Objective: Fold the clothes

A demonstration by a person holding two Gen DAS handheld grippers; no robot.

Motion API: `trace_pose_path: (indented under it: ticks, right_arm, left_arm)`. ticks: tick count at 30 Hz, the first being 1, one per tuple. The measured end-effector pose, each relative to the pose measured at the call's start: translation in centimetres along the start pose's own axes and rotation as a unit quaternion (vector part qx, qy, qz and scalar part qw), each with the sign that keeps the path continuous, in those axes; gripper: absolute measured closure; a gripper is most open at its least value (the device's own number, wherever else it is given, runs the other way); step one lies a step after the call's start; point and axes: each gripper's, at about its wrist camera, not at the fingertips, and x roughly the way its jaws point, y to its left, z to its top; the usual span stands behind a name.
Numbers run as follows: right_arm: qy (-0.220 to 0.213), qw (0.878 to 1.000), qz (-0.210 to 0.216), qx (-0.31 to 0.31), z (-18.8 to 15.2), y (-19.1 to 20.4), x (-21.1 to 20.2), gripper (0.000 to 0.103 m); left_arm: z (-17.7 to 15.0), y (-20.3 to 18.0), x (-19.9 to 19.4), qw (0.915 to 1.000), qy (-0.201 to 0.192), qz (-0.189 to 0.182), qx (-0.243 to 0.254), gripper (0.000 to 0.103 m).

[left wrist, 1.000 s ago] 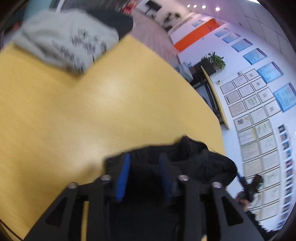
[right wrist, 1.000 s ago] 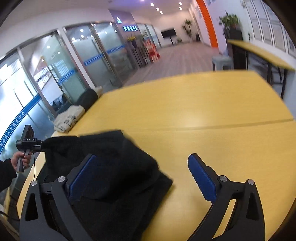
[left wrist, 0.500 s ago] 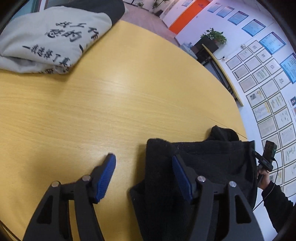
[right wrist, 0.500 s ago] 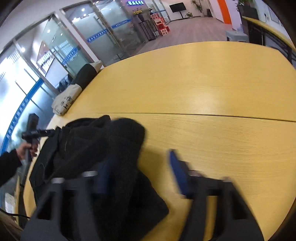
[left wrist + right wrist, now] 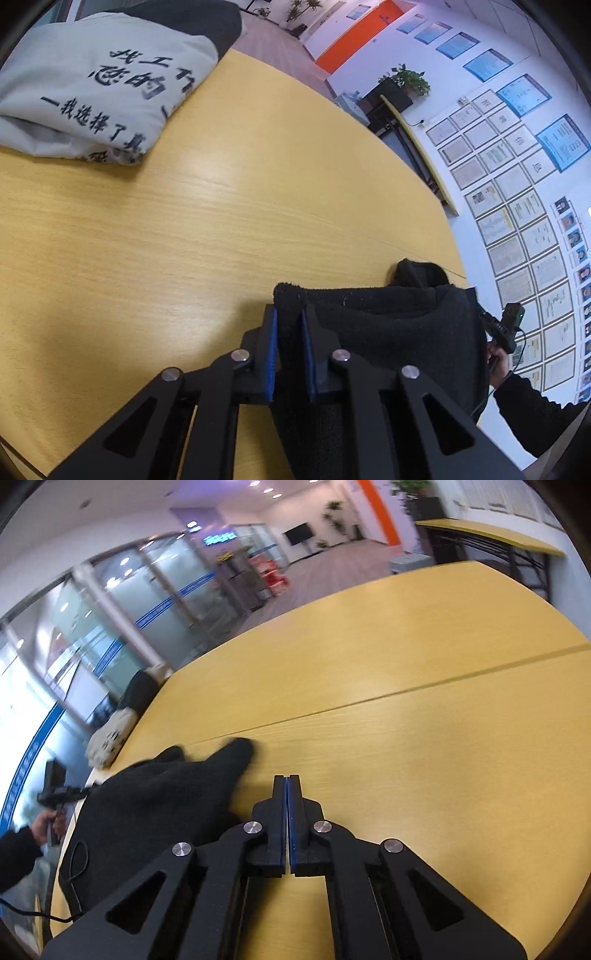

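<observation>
Framed certificates line the white wall beyond the yellow table (image 5: 184, 236) in the left wrist view, and a folded grey printed garment (image 5: 96, 85) lies at the far corner, well apart from the work. Near the table's front edge, the left gripper (image 5: 289, 347) is clamped on an upright fold at the corner of the black fleece garment (image 5: 388, 325), blue pads pressing the pile from both sides. The rest of the fleece bunches to the right, with a hood-like lump at its far end.

From the right wrist view, the same table runs toward glass office partitions. The right gripper (image 5: 287, 812) has its pads pressed together with nothing between them, sitting just beside the fleece (image 5: 155, 805), which spreads to its left with one dark flap reaching forward. A drawcord loops near the table edge.

With only one corner pinched, lifting could drag the bulk into a heap rather than a clean fold, and thick pile may slip free.
</observation>
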Motion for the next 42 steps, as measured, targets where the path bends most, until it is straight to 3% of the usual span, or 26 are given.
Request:
trace_pose_path:
  ticks: [2, 4, 5, 6, 7, 8, 9, 11, 13, 14, 16, 18, 19, 20, 21, 25, 29, 32, 35, 37, 40, 42]
  right_arm:
    - [0.015, 1.000, 0.005, 0.006, 0.2, -0.6, -0.1, 0.102]
    - [0.039, 0.999, 0.015, -0.030, 0.4, 1.3, 0.6, 0.095]
    - [0.046, 0.998, 0.025, -0.039, 0.5, 2.1, 1.0, 0.084]
    - [0.054, 0.997, 0.035, -0.048, 0.7, 3.0, 1.4, 0.048]
    - [0.053, 0.997, 0.043, -0.048, 0.9, 3.4, 1.8, 0.022]
    - [0.052, 0.996, 0.050, -0.046, 1.1, 3.9, 2.2, 0.020]
    - [0.059, 0.996, 0.061, -0.040, 1.3, 4.1, 3.0, 0.021]
    - [0.076, 0.993, 0.080, -0.028, 1.7, 4.3, 4.7, 0.021]
    - [0.118, 0.988, 0.099, -0.013, 1.8, 4.4, 6.9, 0.026]
    - [0.137, 0.985, 0.099, -0.017, 1.7, 4.6, 7.7, 0.033]
    - [0.180, 0.978, 0.099, -0.027, 1.3, 5.0, 9.2, 0.077]
    - [0.177, 0.978, 0.105, -0.034, 1.4, 5.4, 8.9, 0.091]
    - [0.175, 0.978, 0.108, -0.037, 1.5, 5.6, 8.8, 0.096]
    - [0.173, 0.978, 0.110, -0.041, 1.5, 5.7, 8.6, 0.096]
    - [0.171, 0.978, 0.113, -0.044, 1.6, 5.9, 8.4, 0.096]
    - [0.138, 0.982, 0.119, -0.043, 2.1, 6.2, 6.6, 0.097]
    - [0.133, 0.984, 0.114, -0.039, 1.4, 5.6, 6.6, 0.097]
    - [0.130, 0.985, 0.111, -0.036, 0.9, 5.0, 6.6, 0.098]
    - [0.127, 0.986, 0.107, -0.033, 0.4, 4.5, 6.5, 0.098]
    - [0.124, 0.986, 0.105, -0.031, 0.1, 4.2, 6.5, 0.097]
    - [0.125, 0.987, 0.097, -0.030, -0.2, 3.7, 6.7, 0.097]
    - [0.133, 0.987, 0.085, -0.031, -0.2, 3.3, 7.1, 0.094]
  left_arm:
    - [-0.2, -0.3, 0.6, 0.9999, 0.015, -0.003, 0.002, 0.090]
    - [0.0, -1.3, 0.2, 0.9998, 0.006, 0.000, 0.017, 0.088]
    - [0.1, -1.9, 0.0, 0.9997, 0.000, 0.001, 0.025, 0.082]
    - [0.3, -2.2, -0.5, 0.9996, -0.009, -0.003, 0.027, 0.077]
    - [0.2, -2.4, -0.3, 0.9995, -0.004, -0.004, 0.031, 0.061]
    - [0.2, -2.6, -0.1, 0.9994, 0.002, -0.005, 0.034, 0.040]
    - [0.1, -2.8, 0.2, 0.9992, 0.009, -0.006, 0.038, 0.033]
    - [0.0, -3.2, 0.6, 0.9987, 0.021, -0.007, 0.045, 0.031]
    - [-0.5, -3.3, 2.2, 0.9968, 0.067, -0.025, 0.037, 0.030]
    - [-0.8, -3.3, 3.1, 0.9948, 0.090, -0.034, 0.032, 0.030]
    - [-1.4, -3.4, 3.7, 0.9927, 0.095, -0.065, 0.036, 0.027]
    - [-1.4, -3.1, 3.8, 0.9932, 0.089, -0.067, 0.033, 0.027]
    - [-1.3, -3.0, 3.9, 0.9935, 0.086, -0.067, 0.031, 0.035]
    - [-1.3, -2.8, 3.9, 0.9938, 0.083, -0.068, 0.029, 0.065]
    - [-1.2, -2.3, 4.0, 0.9941, 0.084, -0.068, 0.014, 0.075]
    - [-0.8, -1.3, 3.3, 0.9939, 0.073, -0.083, -0.008, 0.091]
    - [-0.5, -1.5, 0.7, 0.9873, 0.001, -0.158, -0.015, 0.094]
    - [-0.9, -1.3, 1.2, 0.9883, 0.007, -0.152, -0.014, 0.094]
    - [-1.3, -2.9, 0.7, 0.9846, -0.006, -0.172, 0.029, 0.094]
    - [-0.9, -3.3, 1.3, 0.9889, 0.003, -0.142, 0.044, 0.094]
    - [-0.9, -3.5, 4.6, 0.9943, 0.056, -0.085, 0.031, 0.093]
    - [-0.7, -3.6, 5.7, 0.9952, 0.064, -0.070, 0.023, 0.088]
